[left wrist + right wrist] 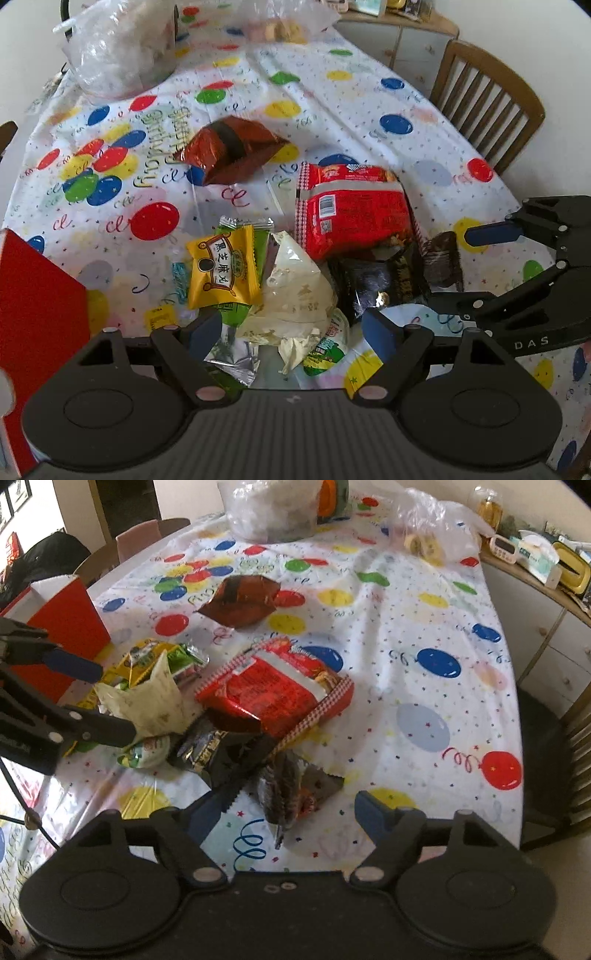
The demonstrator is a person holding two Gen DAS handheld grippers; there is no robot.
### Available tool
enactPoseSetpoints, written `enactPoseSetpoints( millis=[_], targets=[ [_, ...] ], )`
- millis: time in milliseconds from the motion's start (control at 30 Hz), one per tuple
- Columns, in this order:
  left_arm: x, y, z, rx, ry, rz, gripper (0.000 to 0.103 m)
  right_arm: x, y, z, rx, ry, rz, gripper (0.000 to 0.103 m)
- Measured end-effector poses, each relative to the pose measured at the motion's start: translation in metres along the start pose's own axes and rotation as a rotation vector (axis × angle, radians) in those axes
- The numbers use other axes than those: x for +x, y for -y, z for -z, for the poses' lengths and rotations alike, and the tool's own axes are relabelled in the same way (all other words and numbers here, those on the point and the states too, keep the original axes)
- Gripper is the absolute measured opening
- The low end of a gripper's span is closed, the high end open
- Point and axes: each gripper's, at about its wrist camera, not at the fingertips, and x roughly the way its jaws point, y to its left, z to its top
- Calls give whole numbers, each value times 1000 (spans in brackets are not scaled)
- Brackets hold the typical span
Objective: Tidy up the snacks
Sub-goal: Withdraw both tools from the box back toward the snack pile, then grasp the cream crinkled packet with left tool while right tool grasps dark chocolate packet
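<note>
Left wrist | left gripper point(291, 328) agape over cream packet point(295, 291) | right gripper point(288, 812) agape above dark wrapper point(291, 790)

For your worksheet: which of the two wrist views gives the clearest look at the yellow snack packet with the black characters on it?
The left wrist view: the yellow packet faces that camera, label and characters legible, lying on a green wrapper. In the right wrist view the yellow packet sits farther off at a slant, partly hidden behind the cream wrapper, print unreadable.
</note>
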Motion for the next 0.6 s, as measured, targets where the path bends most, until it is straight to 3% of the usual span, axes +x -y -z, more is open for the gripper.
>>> enactPoseSetpoints(
  millis=[200,300,367,600],
  targets=[
    [12,3,-6,8,-23,5,83,10,3,-2,13,-4,-12,66],
    [17,2,-8,3,-37,-6,81,13,6,-3,24,-5,-16,57],
    [20,0,-8,-5,-49,-11,71,14,7,-2,26,-4,-18,51],
    [17,0,-7,-11,-40,-10,53,11,10,-1,53,10,-29,39]
  ],
)
